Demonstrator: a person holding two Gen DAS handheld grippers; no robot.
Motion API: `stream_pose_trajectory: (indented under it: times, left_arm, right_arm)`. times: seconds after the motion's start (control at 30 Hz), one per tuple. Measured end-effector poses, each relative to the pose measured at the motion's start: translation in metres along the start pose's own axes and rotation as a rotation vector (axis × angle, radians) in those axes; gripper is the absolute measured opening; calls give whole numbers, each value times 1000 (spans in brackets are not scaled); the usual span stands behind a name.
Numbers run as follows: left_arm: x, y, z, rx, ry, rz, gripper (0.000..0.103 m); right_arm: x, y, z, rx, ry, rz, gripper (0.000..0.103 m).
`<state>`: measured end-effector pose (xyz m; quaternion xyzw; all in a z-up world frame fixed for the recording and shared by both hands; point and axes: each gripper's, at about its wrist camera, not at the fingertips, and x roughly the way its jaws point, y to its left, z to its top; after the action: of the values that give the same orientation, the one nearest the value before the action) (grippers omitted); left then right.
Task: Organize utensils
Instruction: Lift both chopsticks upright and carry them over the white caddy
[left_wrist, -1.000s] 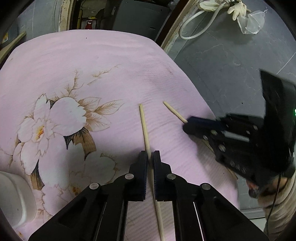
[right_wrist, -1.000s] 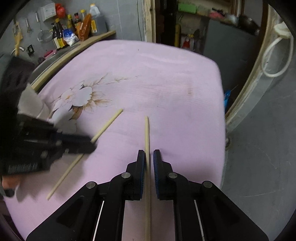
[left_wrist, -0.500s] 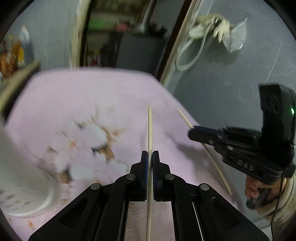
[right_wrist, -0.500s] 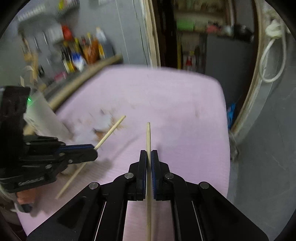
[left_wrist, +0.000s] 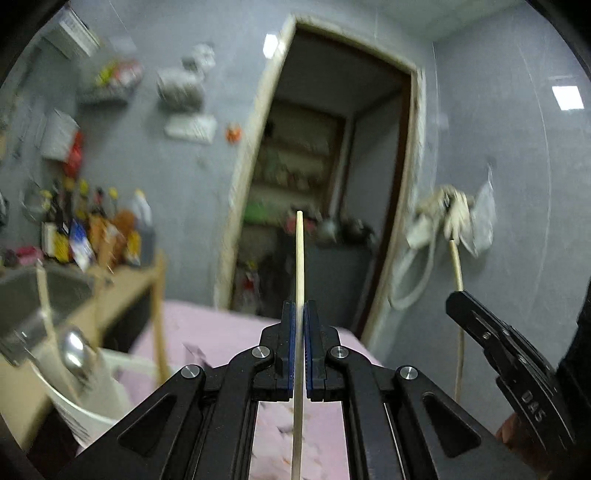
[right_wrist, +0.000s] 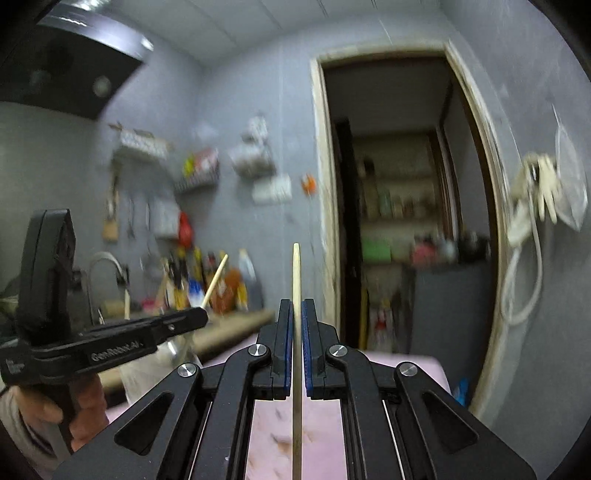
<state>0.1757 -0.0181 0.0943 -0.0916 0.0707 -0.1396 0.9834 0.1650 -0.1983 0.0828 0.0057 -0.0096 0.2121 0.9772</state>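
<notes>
My left gripper (left_wrist: 299, 306) is shut on a wooden chopstick (left_wrist: 299, 266) that points up and forward, well above the pink floral cloth (left_wrist: 229, 332). My right gripper (right_wrist: 295, 304) is shut on a second chopstick (right_wrist: 295, 280), also raised. In the left wrist view the right gripper (left_wrist: 452, 297) shows at the right with its chopstick (left_wrist: 457, 273). In the right wrist view the left gripper (right_wrist: 201, 317) shows at the left with its chopstick (right_wrist: 216, 280). A white utensil holder (left_wrist: 92, 398) stands at lower left with a metal spoon (left_wrist: 74, 350) and other chopsticks in it.
A counter with a sink (left_wrist: 44, 291) and several bottles (left_wrist: 96, 229) runs along the left. A doorway (left_wrist: 325, 192) opens straight ahead. White hose and gloves (left_wrist: 450, 218) hang on the grey wall at right. The pink cloth (right_wrist: 402, 365) ends near the doorway.
Both grippers have lifted their chopsticks off the pink cloth and tilted upward, so the views now face the wall and doorway. The white holder has come into the left wrist view.
</notes>
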Motion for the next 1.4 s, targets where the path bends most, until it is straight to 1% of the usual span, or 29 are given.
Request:
stream_pose_trajectory:
  times: [0.07,0.1,0.2,0.27,0.37,0.5,0.7,0.8,0.9,1.0,1.1,1.2,1.4]
  left_arm:
    - [-12,9,12,-1,-58,28,2]
    - [-12,12,15,-1,-74,38,2]
    - [-18,28,26,-2,-143,85,2]
    - [-27,44,36,-14,-182,117,2]
    - [-32,69,47,-48,-217,155,2]
    - [-40,105,56,-126,-258,198,2]
    - [-48,162,55,-274,-311,251,2]
    - [-52,179,49,-314,-334,266,2]
    - [-53,192,43,-346,-356,284,2]
    - [-50,194,37,-345,-362,307,2]
    - [-45,191,31,-331,-360,329,2]
    - [-39,185,24,-297,-355,352,2]
    - [-30,178,13,-249,-347,368,2]
  right_arm:
    - [1,14,10,5,-78,21,3]
    - [2,19,17,14,-110,37,3]
    - [13,34,28,39,-183,71,3]
    - [22,39,33,67,-216,96,3]
    - [34,49,38,121,-263,124,3]
    - [53,59,39,199,-301,162,3]
    - [76,72,31,242,-315,182,3]
    - [85,76,23,259,-307,185,3]
    - [93,81,17,248,-289,193,3]
    - [99,85,11,231,-271,198,3]
    - [100,90,6,201,-271,187,3]
    - [100,95,1,163,-274,169,3]
    - [109,102,-10,121,-253,147,3]
